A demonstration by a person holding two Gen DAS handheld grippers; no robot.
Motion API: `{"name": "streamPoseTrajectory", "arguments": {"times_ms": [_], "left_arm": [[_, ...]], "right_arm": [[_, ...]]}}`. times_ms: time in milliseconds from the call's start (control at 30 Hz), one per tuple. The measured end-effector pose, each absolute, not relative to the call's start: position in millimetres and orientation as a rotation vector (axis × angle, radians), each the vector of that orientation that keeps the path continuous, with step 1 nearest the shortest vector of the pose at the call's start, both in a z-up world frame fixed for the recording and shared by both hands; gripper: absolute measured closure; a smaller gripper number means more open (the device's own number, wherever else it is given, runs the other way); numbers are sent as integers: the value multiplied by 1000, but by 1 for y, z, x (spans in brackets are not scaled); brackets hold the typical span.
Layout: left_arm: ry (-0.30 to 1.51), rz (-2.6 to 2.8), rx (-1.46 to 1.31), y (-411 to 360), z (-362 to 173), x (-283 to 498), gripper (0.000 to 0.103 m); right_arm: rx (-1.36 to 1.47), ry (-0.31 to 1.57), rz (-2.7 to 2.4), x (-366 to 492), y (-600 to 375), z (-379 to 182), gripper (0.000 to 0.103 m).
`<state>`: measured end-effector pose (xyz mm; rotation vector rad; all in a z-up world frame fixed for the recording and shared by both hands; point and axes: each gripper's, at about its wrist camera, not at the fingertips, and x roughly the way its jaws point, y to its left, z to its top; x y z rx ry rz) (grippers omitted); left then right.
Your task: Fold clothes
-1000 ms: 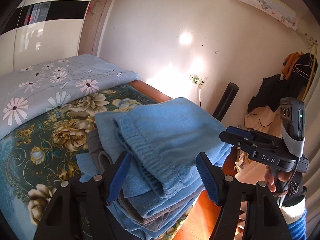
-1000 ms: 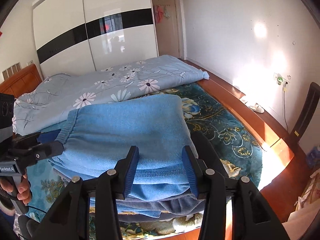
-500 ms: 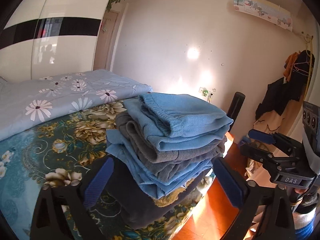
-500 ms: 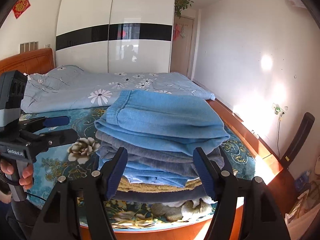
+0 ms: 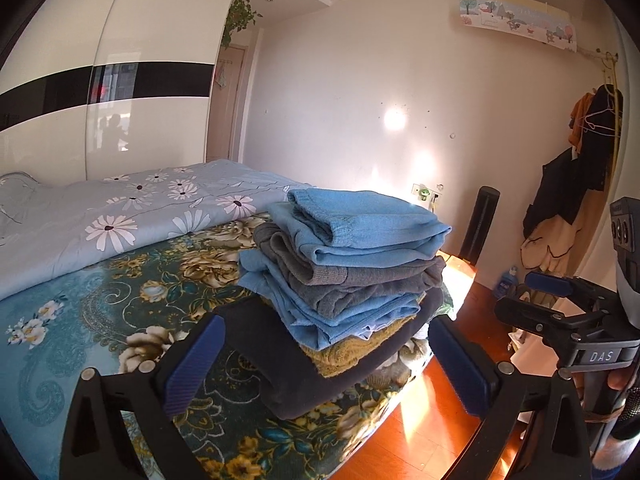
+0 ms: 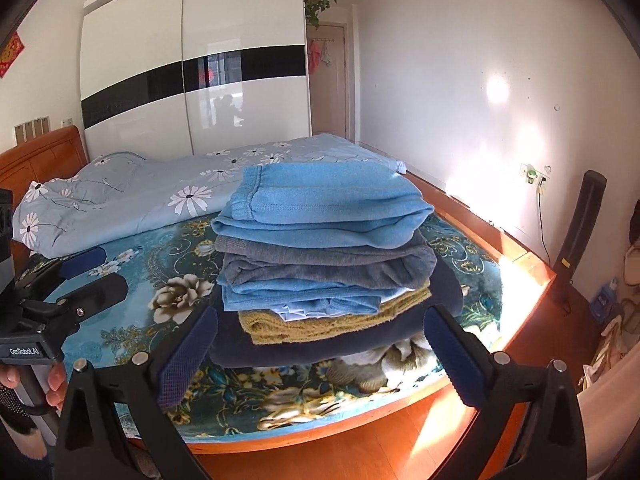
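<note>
- Since a second ago, both grippers have backed away from the stack of folded clothes, which earlier filled the space between their fingers and now sits clear ahead of them.
- Left gripper: blue-padded fingers spread wide, nothing between them, having just been opening.
- Right gripper: blue-padded fingers likewise spread wide and empty, having just been opening.
- Stack rests near the foot edge of the bed, on the teal floral bedspread, apart from both grippers.
- Stack order, top down: light blue knit garment with ribbed hem, grey knit piece, further light blue fabric, mustard-yellow knit, dark navy garment at the base.
- Pale blue daisy-print quilt lies bunched behind the stack.
- White glossy wardrobe with black band stands beyond the bed.
- Orange-brown wooden floor lies below the bed edge, sunlit.
</note>
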<state>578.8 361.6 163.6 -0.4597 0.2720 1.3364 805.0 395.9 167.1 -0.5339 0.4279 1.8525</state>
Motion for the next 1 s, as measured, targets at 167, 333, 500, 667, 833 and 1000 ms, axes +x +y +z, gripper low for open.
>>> {"name": "streamPoseTrajectory", "arguments": {"times_ms": [167,333,500,667,833,1000], "left_arm": [[312,1370,-498,347,161,583,0],[388,1511,-437,334,162,591,0],[442,1553,-403,327,163,595,0],[460,1539,-413,321,163,597,0],[468,1534,-402,317,164,600,0],[457,1525,-407,316,166,598,0]], "right_arm": [[-554,448,1838,800,379,165,0],[-567,438,1843,795,367,163,0],[-582,457,1864,789,364,158,0],[-585,443,1864,790,358,159,0],[-573,437,1859,792,353,163,0],[-569,436,1854,793,354,164,0]]}}
